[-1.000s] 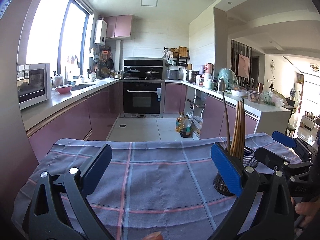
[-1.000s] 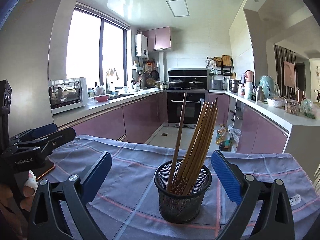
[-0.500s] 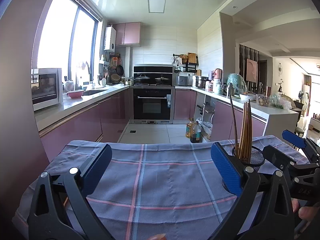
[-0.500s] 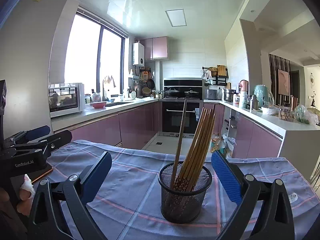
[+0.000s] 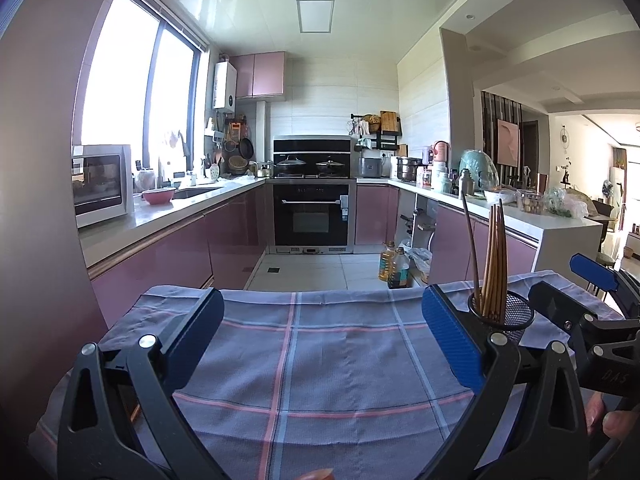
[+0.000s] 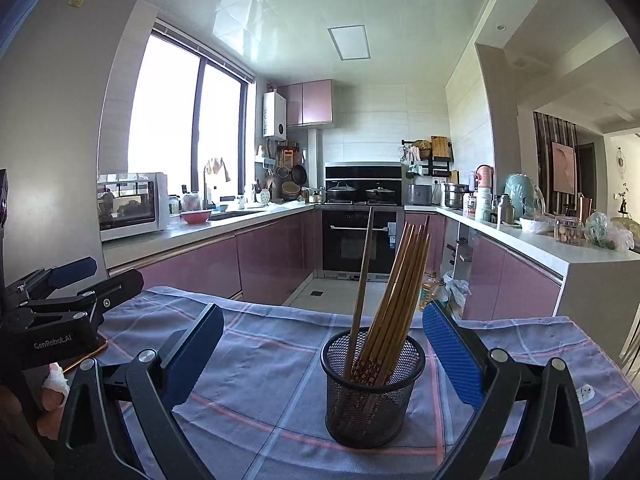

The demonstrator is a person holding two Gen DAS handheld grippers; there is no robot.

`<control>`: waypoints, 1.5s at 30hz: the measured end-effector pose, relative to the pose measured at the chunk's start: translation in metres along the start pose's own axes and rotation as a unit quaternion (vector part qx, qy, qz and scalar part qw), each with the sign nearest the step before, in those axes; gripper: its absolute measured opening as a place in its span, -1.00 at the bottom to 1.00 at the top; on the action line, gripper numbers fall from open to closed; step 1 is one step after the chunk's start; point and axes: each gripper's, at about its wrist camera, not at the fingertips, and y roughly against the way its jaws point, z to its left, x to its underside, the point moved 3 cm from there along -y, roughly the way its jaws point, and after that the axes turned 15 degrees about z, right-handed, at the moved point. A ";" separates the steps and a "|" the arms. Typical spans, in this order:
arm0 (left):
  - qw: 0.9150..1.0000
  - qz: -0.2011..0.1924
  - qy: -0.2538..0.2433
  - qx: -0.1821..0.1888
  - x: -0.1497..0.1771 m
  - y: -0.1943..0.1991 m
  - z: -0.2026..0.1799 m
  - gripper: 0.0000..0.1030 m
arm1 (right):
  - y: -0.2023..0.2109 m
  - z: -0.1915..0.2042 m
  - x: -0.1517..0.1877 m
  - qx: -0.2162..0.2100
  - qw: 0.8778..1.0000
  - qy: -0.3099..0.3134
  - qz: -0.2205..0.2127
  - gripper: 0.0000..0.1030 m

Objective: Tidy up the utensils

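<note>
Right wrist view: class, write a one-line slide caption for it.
Open right gripper faces a black mesh holder of chopsticks on a plaid tablecloth.

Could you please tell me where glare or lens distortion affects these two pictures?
Left wrist view: the large kitchen window is blown out white, and the fisheye bends the walls and leaves dark corners. Right wrist view: the window is overexposed too, the glossy ceiling reflects it, yet the black wire-mesh cup of wooden chopsticks stays sharp.
</note>
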 end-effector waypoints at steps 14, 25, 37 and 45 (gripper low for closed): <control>1.000 0.001 0.004 -0.001 0.001 0.001 -0.002 0.89 | -0.002 0.002 -0.001 0.000 1.000 0.000 0.003 0.87; 1.000 0.009 0.005 0.004 0.001 -0.003 -0.006 0.89 | -0.001 -0.001 -0.001 -0.004 1.000 -0.008 0.003 0.87; 1.000 0.010 0.004 0.005 0.002 -0.006 -0.007 0.89 | -0.002 -0.002 0.000 -0.004 1.000 -0.009 0.003 0.87; 1.000 0.011 0.004 0.006 0.002 -0.007 -0.007 0.89 | -0.003 -0.003 0.001 -0.004 1.000 -0.010 0.005 0.87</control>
